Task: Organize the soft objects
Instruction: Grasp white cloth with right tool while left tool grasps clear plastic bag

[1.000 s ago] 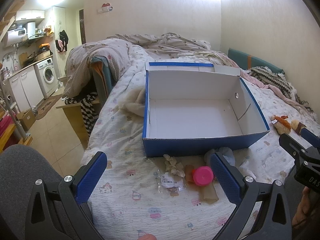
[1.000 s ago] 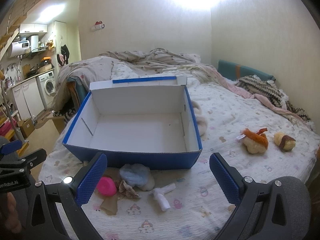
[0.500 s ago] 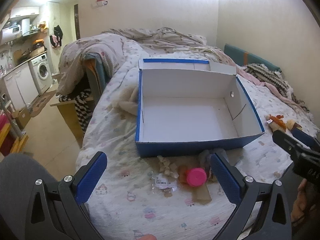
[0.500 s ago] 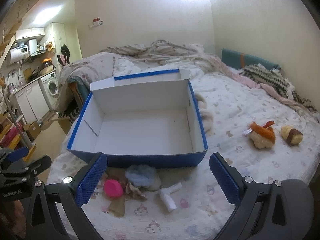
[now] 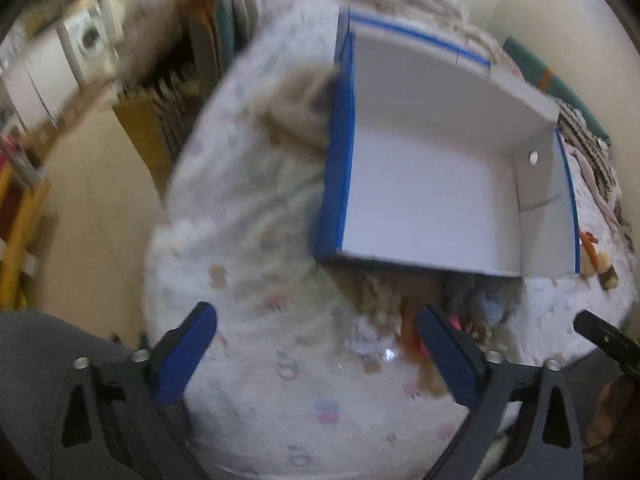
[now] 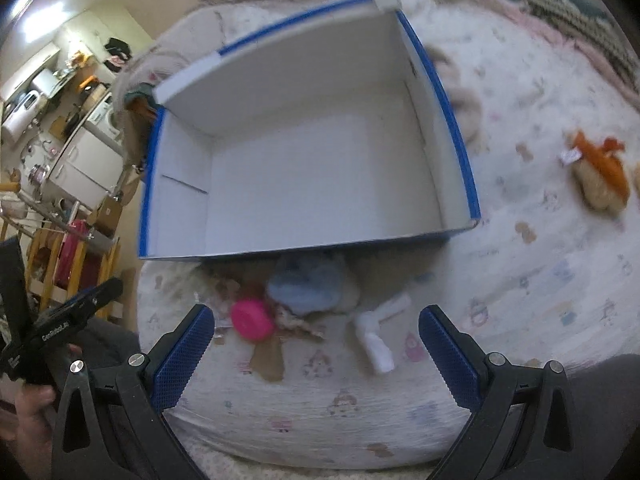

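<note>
An empty blue-and-white cardboard box (image 6: pixel 304 176) lies open on the bed; it also shows in the left wrist view (image 5: pixel 436 184). In front of it lie a light blue plush (image 6: pixel 306 284), a pink round toy (image 6: pixel 252 319), a small beige ragged toy (image 6: pixel 296 320) and a white tube-shaped piece (image 6: pixel 378 336). An orange-and-cream plush (image 6: pixel 600 176) lies to the box's right. My right gripper (image 6: pixel 316 354) is open and empty above this pile. My left gripper (image 5: pixel 318 354) is open and empty above the bed's near edge, left of the pile (image 5: pixel 384 312).
A beige fluffy item (image 5: pixel 298 120) lies against the box's left side. The bed's left edge drops to the floor, with a washing machine (image 5: pixel 90 36) and cabinets beyond. Rumpled bedding and a striped cloth (image 6: pixel 580 20) lie at the far right.
Both grippers have risen and tilted down, so the box and pile are seen more from above. Both views are blurred by the motion. Nothing has been grasped.
</note>
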Tool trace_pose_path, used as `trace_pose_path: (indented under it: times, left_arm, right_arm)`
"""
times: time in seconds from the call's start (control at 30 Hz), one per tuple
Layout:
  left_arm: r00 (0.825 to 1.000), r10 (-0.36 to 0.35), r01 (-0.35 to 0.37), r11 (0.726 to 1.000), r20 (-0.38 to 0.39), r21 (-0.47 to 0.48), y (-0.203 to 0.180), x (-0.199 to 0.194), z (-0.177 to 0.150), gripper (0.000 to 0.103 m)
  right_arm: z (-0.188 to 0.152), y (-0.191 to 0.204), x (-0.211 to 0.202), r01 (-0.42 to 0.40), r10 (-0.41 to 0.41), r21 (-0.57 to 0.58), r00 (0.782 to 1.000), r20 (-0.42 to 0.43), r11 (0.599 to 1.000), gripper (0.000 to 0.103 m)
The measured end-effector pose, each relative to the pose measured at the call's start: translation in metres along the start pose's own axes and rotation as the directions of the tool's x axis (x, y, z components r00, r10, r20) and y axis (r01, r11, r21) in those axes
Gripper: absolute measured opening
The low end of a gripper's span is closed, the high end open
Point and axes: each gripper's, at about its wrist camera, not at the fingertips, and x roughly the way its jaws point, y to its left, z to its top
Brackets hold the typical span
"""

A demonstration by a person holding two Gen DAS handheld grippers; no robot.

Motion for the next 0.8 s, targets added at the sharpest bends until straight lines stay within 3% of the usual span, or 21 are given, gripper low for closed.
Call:
trace_pose_path:
  times: [0.13,0.17,0.37,0.53,0.63,0.8]
  left_arm:
    - [0.99,-0.004,0.003,1.0,-0.138,-0.012,-0.005,0.037,-0.006,0.089]
    - [0.984,-0.02,0.016,1.0,-0.175,-0.022,-0.007,0.048,-0.007,0.082]
    - [0.954,-0.02,0.015,1.0,-0.298,-0.019,-0.027,0.093,-0.014,0.071]
    - [0.944,-0.019,0.021,1.0,-0.33,0.002,-0.036,0.115,-0.018,0.042]
    - [0.939,-0.058,0.059,0.998,-0.338,-0.007,-0.037,0.121,-0.021,0.023]
    - [0.951,-0.077,0.075,0.997,-0.3,-0.019,-0.029,0.118,-0.023,0.019]
  right_arm:
    - [0.003,-0.022,0.021,0.01,-0.006,0.066,0.998,-0.057,0.998,0.103]
    - [0.003,-0.027,0.026,0.019,-0.014,0.074,0.997,-0.074,0.997,0.103]
    - [-0.004,-0.043,0.047,0.076,-0.063,0.097,0.99,-0.127,0.992,0.103]
    - [-0.008,-0.06,0.06,0.091,-0.067,0.15,0.984,-0.163,0.984,0.103]
    - [-0.01,-0.064,0.065,0.088,-0.057,0.171,0.982,-0.178,0.981,0.103]
    - [-0.011,-0.05,0.082,0.056,-0.03,0.111,0.974,-0.223,0.992,0.103]
